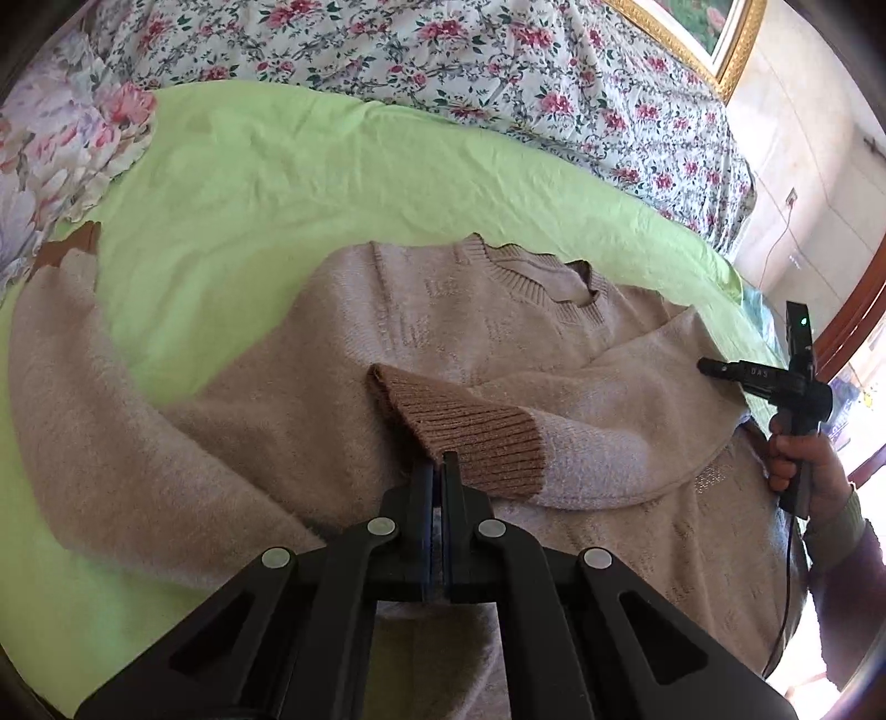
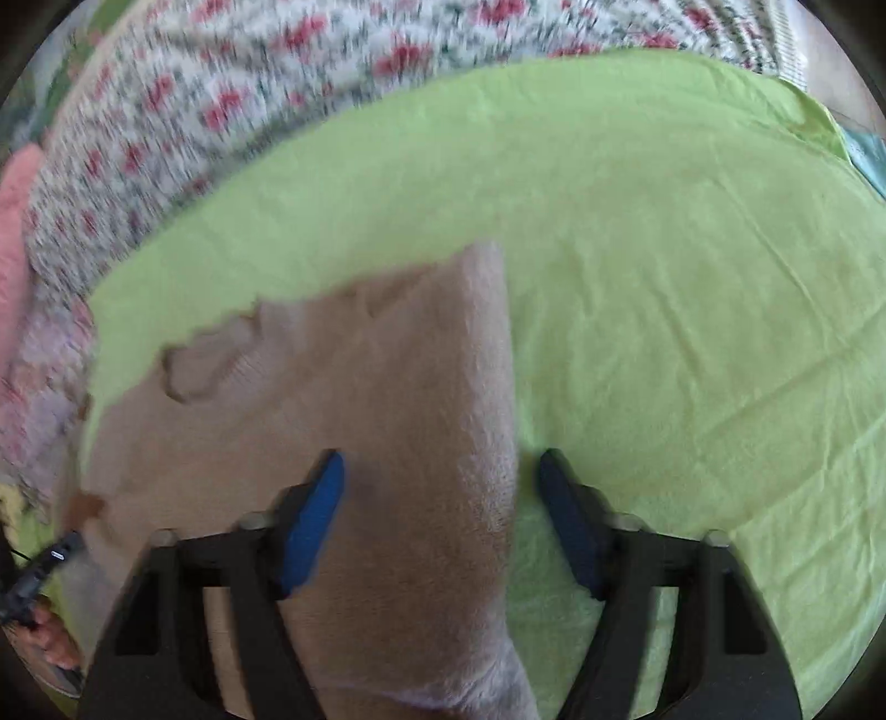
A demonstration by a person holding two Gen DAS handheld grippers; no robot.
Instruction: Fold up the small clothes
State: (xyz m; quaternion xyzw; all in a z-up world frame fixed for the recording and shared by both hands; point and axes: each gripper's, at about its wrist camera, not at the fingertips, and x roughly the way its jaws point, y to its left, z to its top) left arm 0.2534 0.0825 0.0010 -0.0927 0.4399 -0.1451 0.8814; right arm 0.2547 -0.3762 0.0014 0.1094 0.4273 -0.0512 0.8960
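Observation:
A beige knit sweater [image 1: 343,343] lies front up on a green sheet [image 1: 266,177], collar [image 1: 554,285] at the far side. One sleeve is folded across the chest, and its brown ribbed cuff [image 1: 476,426] ends at my left gripper [image 1: 438,462], whose jaws are shut on the cuff's near corner. The other sleeve [image 1: 77,376] stretches out to the left. My right gripper [image 2: 440,459] is open over the sweater's [image 2: 387,387] folded right edge, one blue pad [image 2: 313,520] on the knit, the other over the sheet. The right wrist view is blurred.
A floral quilt [image 1: 443,50] covers the bed beyond the green sheet [image 2: 692,277]. A gold picture frame [image 1: 725,44] leans at the far right. A hand [image 1: 797,459] holds the right gripper's handle beside the sweater. Bare green sheet spreads to the sweater's right.

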